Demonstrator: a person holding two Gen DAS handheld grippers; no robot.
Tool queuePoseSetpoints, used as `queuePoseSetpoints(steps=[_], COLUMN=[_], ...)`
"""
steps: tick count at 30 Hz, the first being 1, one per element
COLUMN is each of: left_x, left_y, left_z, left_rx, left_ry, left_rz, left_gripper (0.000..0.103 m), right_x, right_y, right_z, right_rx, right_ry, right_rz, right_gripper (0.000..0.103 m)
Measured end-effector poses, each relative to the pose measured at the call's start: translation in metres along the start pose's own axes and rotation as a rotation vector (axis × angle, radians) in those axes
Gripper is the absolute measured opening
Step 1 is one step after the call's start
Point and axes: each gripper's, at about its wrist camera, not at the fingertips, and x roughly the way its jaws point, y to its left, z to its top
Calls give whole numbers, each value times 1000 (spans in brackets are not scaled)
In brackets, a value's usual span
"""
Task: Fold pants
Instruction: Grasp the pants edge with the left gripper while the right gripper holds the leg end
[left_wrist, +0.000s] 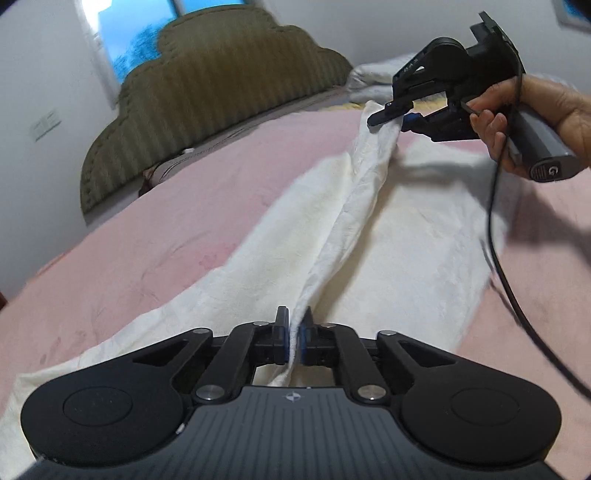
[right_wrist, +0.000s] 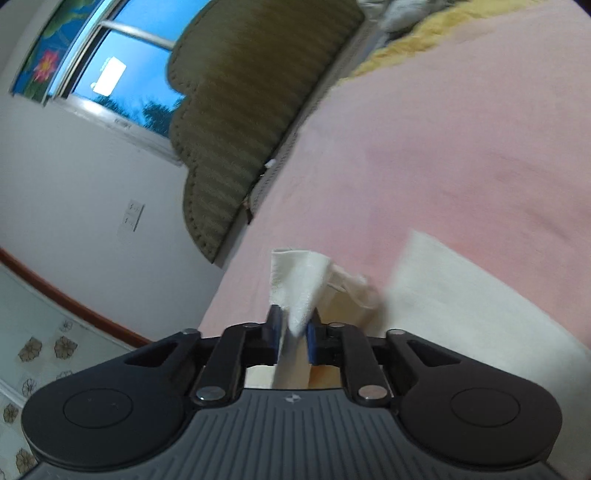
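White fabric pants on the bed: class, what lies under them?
Under the white fabric pants lies the pink bedspread, visible around them. Both grippers pinch a lifted edge; anything beneath the flat cloth is hidden.

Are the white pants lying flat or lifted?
Partly lifted: the left gripper and right gripper pinch a raised ridge of the pants; the rest lies flat.

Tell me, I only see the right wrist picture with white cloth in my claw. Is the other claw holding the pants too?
Observer: Yes. The left claw is shut on the white pants too, pinching a raised edge.
Operator: Does that edge reach my claw?
Observer: It does. The ridge of cloth runs from the left claw up to the right claw.
Operator: Are the pants all in the air?
Observer: No. Most of the cloth lies spread on the pink bed cover; only that edge is lifted.
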Motion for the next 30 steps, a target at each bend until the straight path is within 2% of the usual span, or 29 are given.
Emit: queuePoseSetpoints(steps=[2, 5, 7, 8, 9, 10, 12, 14, 17, 20, 23, 25, 26, 27, 28, 30], left_x=[-8, -40, -57, -61, -58, -51, -37, -26, -22, -16, -25, -27, -25, -23, -18, -8], left_y=[18, 44, 46, 41, 34, 22, 3, -11, -15, 5, 14, 14, 10, 8, 7, 15], left_z=[11, 23, 24, 23, 21, 18, 7, -5, -11, -5, -1, 2, 4, 3, 3, 5], left_rx=[-98, -268, -288, -257, -204, -138, -75, -59, -66, -171, -203, -198, -187, -182, -186, -221], left_ry=[-59, -270, -370, -378, -346, -284, -163, -76, -40, -24, -52, -66, -63, -59, -48, -22], left_rz=[74, 203, 242, 233, 207, 156, 15, -76, -121, -125, -91, -84, -81, -80, -83, -107], left_gripper=[6, 8, 9, 8, 8, 8, 9, 7, 6, 6, 6, 6, 6, 6, 6, 6], right_x=[-1, -32, -61, -69, -73, -72, -71, -80, -94, -81, -77, -77, -81, -86, -94, -107], right_y=[33, 82, 92, 89, 82, 67, 27, -10, -25, -2, 20, 24, 22, 16, 9, -7], right_z=[8, 13, 7, 4, 2, 1, -2, -10, -12, 1, 8, 12, 9, 3, -7, -28], right_rx=[-81, -271, -397, -430, -438, -412, -287, -154, -120, -139, -197, -202, -176, -134, -77, 32], right_ry=[-38, -198, -305, -320, -299, -243, -148, -116, -116, -77, -65, -93, -103, -107, -111, -60], right_rz=[83, 307, 419, 412, 341, 226, 30, -67, -124, -81, -48, -64, -62, -50, -15, 85], right_gripper=[10, 10, 10, 10, 10, 10, 10, 8, 7, 7, 8, 21, 49, 83, 88, 88])
